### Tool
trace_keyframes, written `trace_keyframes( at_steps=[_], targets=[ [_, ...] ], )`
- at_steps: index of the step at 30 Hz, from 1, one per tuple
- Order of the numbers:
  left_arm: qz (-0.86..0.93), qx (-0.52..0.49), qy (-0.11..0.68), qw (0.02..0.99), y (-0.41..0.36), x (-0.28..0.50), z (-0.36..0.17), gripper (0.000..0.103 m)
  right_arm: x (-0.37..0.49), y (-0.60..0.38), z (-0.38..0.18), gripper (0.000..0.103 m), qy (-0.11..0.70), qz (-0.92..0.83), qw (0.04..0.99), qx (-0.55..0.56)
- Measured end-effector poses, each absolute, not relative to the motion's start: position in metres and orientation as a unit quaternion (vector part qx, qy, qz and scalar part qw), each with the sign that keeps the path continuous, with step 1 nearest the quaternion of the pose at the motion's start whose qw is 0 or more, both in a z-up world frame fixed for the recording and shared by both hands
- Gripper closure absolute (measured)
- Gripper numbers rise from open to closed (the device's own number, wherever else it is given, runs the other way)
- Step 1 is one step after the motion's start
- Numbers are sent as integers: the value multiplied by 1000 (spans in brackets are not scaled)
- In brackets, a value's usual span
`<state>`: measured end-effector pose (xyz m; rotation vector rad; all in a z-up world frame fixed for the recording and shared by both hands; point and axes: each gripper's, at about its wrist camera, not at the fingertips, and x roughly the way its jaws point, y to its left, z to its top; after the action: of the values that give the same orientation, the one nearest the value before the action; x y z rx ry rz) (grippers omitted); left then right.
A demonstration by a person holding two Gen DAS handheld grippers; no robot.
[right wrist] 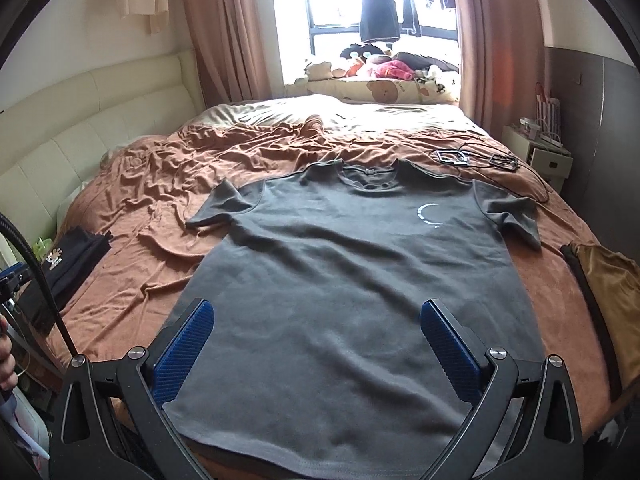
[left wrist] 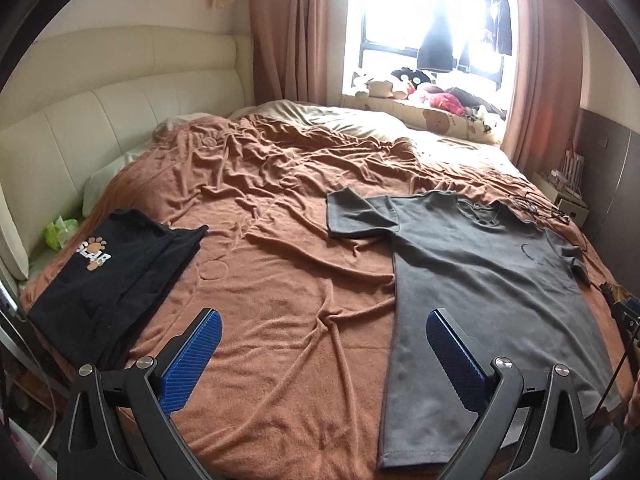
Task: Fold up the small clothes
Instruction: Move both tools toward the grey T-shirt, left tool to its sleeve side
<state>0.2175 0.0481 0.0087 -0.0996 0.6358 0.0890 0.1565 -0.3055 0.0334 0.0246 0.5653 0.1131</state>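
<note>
Grey t-shirt (right wrist: 352, 280) lies flat, face up, on brown blanket (left wrist: 260, 240) over bed. Long axis runs away from you: hem nearest, collar toward window (right wrist: 380, 0), sleeves spread out to both sides. Folded black shirt (left wrist: 108, 280) sits well apart, on left of bed near headboard (left wrist: 100, 120). Your left claw (left wrist: 324, 344) hovers over blanket just left of t-shirt's edge, fingers wide apart, holding nothing. Your right claw (right wrist: 316, 336) hangs above t-shirt's lower half, pointing toward collar, also spread wide, nothing between pads.
</note>
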Motion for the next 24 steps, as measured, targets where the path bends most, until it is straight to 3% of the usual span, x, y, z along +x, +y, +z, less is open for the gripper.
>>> trace_keyframes(
  at_steps=[12,24],
  targets=[
    [51,-79,374,923,55,308,-10,0,249,-298,33,0,311,55,949,0],
    [31,-104,367,924,64,381,-16,0,326,-297,25,0,333,77,940,0]
  ],
)
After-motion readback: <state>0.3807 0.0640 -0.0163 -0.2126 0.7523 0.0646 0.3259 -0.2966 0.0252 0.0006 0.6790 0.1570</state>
